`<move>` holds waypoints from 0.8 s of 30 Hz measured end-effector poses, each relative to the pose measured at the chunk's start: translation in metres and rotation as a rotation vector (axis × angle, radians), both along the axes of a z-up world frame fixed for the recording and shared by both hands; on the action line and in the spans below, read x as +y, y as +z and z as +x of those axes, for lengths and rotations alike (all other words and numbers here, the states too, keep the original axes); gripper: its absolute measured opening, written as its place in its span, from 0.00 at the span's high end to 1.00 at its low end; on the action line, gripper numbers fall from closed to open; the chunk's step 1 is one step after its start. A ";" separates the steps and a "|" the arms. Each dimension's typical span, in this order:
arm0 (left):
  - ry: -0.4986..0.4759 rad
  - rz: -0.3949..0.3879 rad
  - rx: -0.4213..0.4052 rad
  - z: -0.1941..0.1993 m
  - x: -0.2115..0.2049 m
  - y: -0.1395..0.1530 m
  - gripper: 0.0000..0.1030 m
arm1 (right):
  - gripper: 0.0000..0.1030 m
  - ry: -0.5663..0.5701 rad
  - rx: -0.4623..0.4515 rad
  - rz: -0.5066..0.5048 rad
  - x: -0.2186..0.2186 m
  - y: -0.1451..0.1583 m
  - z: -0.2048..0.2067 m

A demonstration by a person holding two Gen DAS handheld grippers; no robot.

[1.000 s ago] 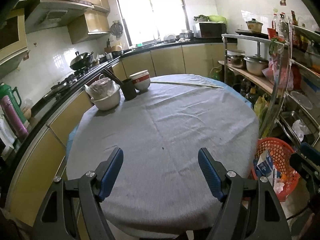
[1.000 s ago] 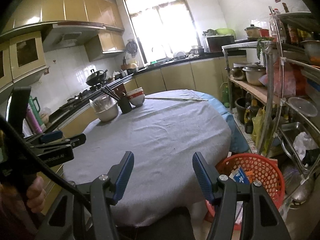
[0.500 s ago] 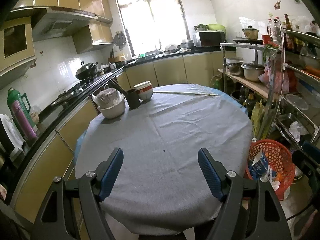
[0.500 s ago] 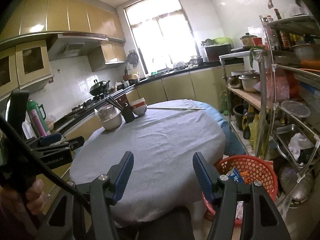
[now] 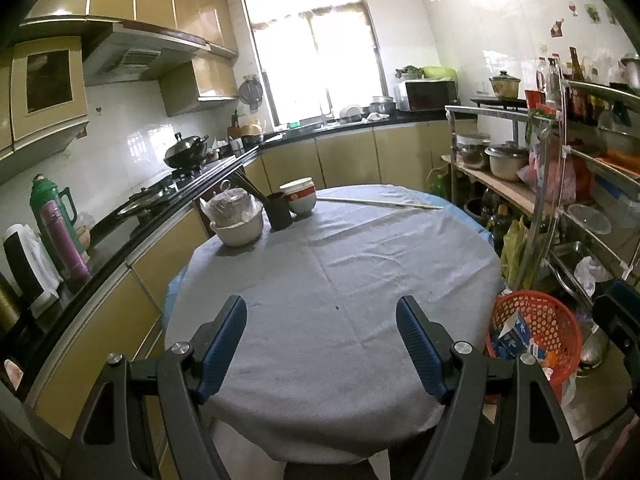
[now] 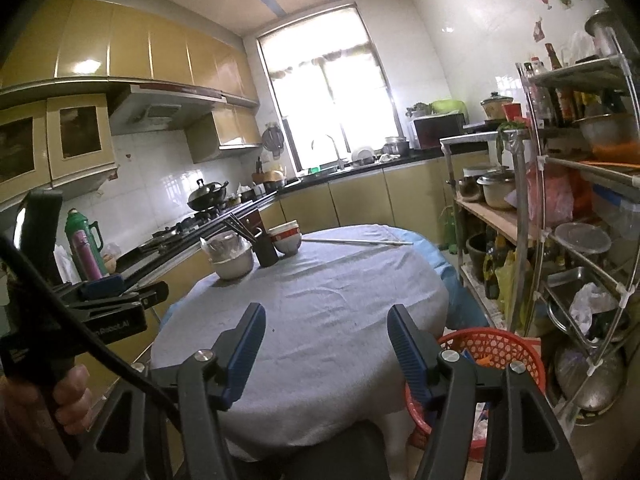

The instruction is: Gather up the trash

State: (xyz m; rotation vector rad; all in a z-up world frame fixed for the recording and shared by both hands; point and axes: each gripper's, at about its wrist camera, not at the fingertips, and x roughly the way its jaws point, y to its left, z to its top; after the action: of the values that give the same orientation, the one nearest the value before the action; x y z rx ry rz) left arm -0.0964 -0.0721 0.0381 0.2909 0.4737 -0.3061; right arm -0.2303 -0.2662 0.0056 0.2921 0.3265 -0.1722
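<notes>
Left wrist view – gripper: the left gripper (image 5: 320, 340) is held wide apart with nothing between its blue pads; the spread is unchanged from a second ago.
Left wrist view – change: the camera has been drawn back and raised, so the grey-clothed round table (image 5: 336, 280) is now seen whole and further ahead, where a second ago it filled the frame.
Left wrist view – trash: the orange basket (image 5: 536, 320) is seen low to the gripper's right, beside the table edge, with a blue-and-white carton (image 5: 514, 334) and other scraps already lying in it.
Left wrist view – table top: no loose litter is seen on the cloth ahead; only a covered white bowl (image 5: 238, 220), a dark chopstick holder (image 5: 279, 210), stacked red-and-white bowls (image 5: 301, 197) and a long pale stick (image 5: 380, 202) are set at the far side.
Right wrist view – gripper: the right gripper (image 6: 324, 344) is parted and empty; its jaws have just been opening a little further.
Right wrist view – change: this camera too has been pulled back and lifted away from the table.
Right wrist view – trash: the basket lies just below and right of the right finger, partly hidden by it.
Right wrist view – other hand: the left gripper's body is seen at far left, gripped by a person's hand (image 6: 70, 398).
Meaning: collection is judged to be finished or nearly so, as both grippers are empty and retreating.
</notes>
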 end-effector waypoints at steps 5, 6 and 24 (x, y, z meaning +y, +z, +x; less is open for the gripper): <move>0.000 -0.002 -0.008 -0.004 0.003 0.001 0.24 | 0.34 -0.001 0.002 0.001 0.003 -0.001 0.000; 0.001 -0.002 -0.008 -0.005 0.004 0.001 0.24 | 0.34 -0.001 0.004 0.003 0.002 -0.001 0.000; 0.003 -0.004 -0.028 -0.011 0.013 0.005 0.24 | 0.34 -0.004 0.003 0.012 0.003 -0.003 -0.002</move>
State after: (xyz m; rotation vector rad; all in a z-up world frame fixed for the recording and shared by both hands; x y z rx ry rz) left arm -0.1072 -0.0589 0.0430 0.2900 0.4456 -0.2996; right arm -0.2318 -0.2633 0.0027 0.3042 0.3297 -0.1749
